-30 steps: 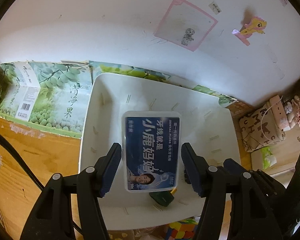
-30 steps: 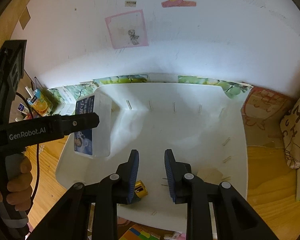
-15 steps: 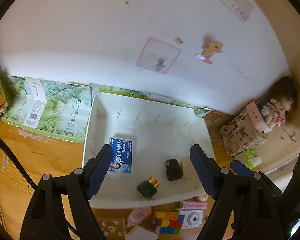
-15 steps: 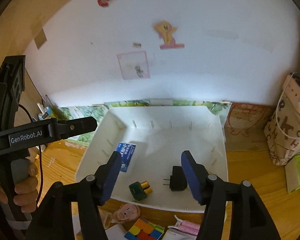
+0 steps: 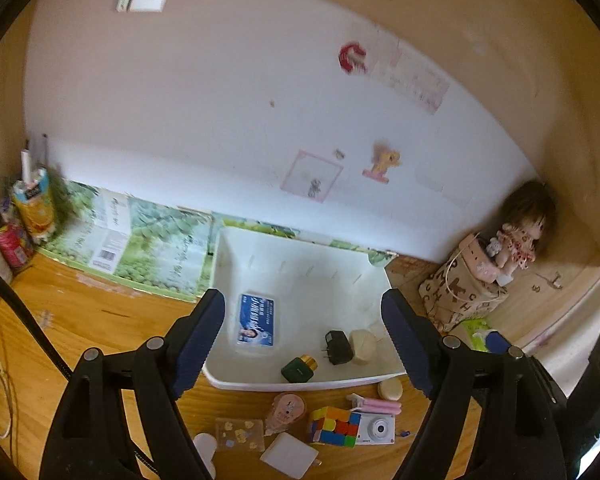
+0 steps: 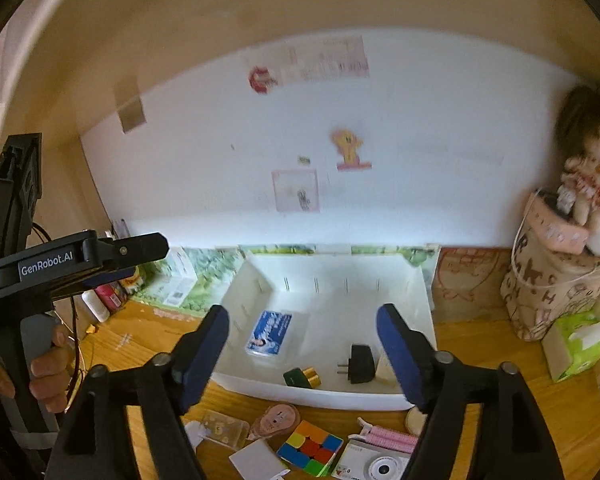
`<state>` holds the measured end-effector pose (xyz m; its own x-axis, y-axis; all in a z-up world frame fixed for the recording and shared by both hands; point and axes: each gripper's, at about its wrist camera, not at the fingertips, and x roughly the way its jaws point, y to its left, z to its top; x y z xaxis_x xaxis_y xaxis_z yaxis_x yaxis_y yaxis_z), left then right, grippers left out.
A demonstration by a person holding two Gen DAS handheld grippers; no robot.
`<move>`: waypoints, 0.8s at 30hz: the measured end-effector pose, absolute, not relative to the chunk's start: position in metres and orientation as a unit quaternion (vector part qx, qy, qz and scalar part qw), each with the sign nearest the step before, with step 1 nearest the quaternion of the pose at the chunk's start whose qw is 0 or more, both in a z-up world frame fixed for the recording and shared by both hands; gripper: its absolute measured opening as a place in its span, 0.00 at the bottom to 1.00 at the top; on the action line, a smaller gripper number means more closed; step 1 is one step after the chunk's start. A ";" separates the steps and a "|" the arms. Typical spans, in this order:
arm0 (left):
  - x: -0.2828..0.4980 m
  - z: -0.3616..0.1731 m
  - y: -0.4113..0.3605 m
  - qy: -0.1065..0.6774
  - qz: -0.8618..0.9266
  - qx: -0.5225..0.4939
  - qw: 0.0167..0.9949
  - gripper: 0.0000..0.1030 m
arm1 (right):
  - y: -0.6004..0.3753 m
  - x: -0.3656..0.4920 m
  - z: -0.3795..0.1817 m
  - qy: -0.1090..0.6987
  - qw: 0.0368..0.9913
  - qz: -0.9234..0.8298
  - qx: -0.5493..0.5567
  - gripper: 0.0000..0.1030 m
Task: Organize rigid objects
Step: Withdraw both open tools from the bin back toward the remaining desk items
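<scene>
A white bin (image 5: 236, 380) (image 6: 340, 268) sits on the wooden desk. In it lie a blue floss box (image 5: 257, 319) (image 6: 270, 332), a green gold-capped bottle (image 5: 298, 368) (image 6: 300, 377), a black plug adapter (image 5: 336, 346) (image 6: 359, 363) and a beige block (image 5: 362, 346). In front of the bin lie a Rubik's cube (image 5: 334, 426) (image 6: 310, 448), a white camera (image 5: 376, 430) (image 6: 380, 466), a pink razor (image 5: 376, 404), a pink round case (image 5: 286, 408) and a clear box (image 5: 240, 434). My left gripper (image 5: 304, 344) and right gripper (image 6: 304, 354) are both open, empty, held back above the desk.
A fruit-print carton (image 5: 140, 244) lies flat left of the bin. Drink cartons and cans (image 5: 20, 216) stand far left. A patterned bag (image 5: 460, 292) with a doll (image 5: 520, 232) and a green tissue pack (image 6: 576, 344) are at the right. The left gripper's handle (image 6: 40, 280) shows in the right wrist view.
Both grippers have pulled back and up from the bin and opened wide. The floss box has been let go and lies in the bin. More of the desk front shows.
</scene>
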<state>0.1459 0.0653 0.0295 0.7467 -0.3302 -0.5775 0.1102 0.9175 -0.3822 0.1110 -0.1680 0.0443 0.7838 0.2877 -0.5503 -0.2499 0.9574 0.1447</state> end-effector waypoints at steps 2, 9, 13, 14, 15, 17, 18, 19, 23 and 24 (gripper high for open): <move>0.135 0.035 0.072 0.324 -0.118 -0.165 0.924 0.81 | -0.165 0.096 0.051 0.270 0.952 0.142 0.018 0.77; 0.102 0.045 0.090 0.302 -0.116 -0.153 0.934 0.85 | -0.155 0.056 0.060 0.215 0.966 0.142 0.001 0.79; 0.087 0.040 0.097 0.306 -0.112 -0.143 0.935 0.85 | -0.152 0.042 0.058 0.199 0.971 0.132 0.013 0.79; 0.083 0.038 0.100 0.307 -0.109 -0.142 0.935 0.85 | -0.151 0.038 0.057 0.194 0.972 0.131 0.015 0.79; 0.080 0.036 0.102 0.307 -0.108 -0.142 0.935 0.85 | -0.151 0.035 0.055 0.190 0.973 0.129 0.017 0.79; 0.074 0.030 0.107 0.311 -0.102 -0.141 0.934 0.84 | -0.149 0.028 0.052 0.178 0.976 0.126 0.022 0.79; 0.071 0.026 0.110 0.315 -0.099 -0.140 0.934 0.85 | -0.148 0.025 0.050 0.173 0.977 0.123 0.022 0.79; 0.069 0.022 0.113 0.320 -0.093 -0.140 0.932 0.85 | -0.146 0.021 0.048 0.166 0.979 0.121 0.019 0.79; 0.059 0.005 0.121 0.340 -0.076 -0.135 0.927 0.84 | -0.138 0.007 0.037 0.153 0.979 0.132 0.007 0.79; 0.057 0.000 0.123 0.345 -0.072 -0.135 0.926 0.84 | -0.137 0.006 0.034 0.154 0.978 0.137 0.006 0.79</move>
<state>0.0570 0.1228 0.0003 0.7520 -0.2265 -0.6190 0.0410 0.9534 -0.2991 0.0055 -0.1370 0.0344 0.9149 0.2699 -0.3001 -0.2663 0.9624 0.0538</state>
